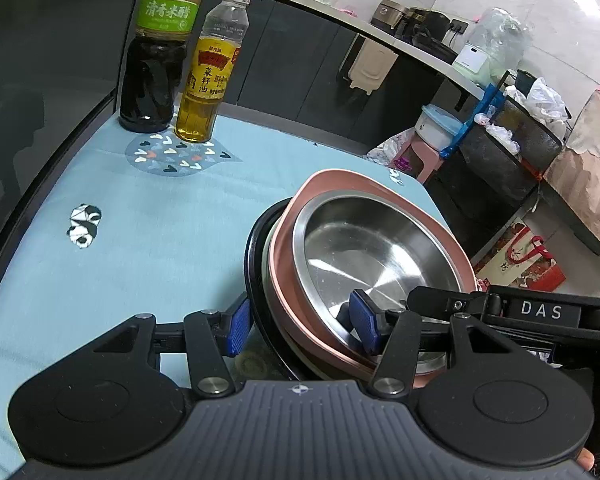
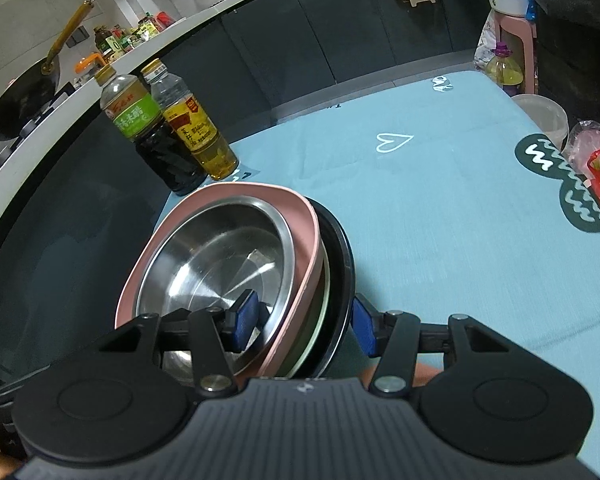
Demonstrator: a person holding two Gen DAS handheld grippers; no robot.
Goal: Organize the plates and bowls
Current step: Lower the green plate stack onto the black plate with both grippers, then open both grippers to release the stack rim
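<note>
Surface: a table under a light blue cloth [image 2: 440, 216] in a kitchen, dark cabinets behind.
Stack: steel bowl [image 1: 374, 254] nested in a pink dish [image 1: 342, 178], over a black plate [image 1: 254, 256] (a pale rim shows between them), near the cloth's edge.
Left gripper [image 1: 302, 326]: jaws wide, straddling the stack's rim, one blue pad inside the steel bowl, the other outside the black plate.
Right gripper [image 2: 304, 322]: jaws wide, straddling the opposite rim likewise.
Bottles: dark vinegar bottle [image 1: 156, 52] and yellow oil bottle [image 1: 208, 72], touching, upright beyond the stack.
</note>
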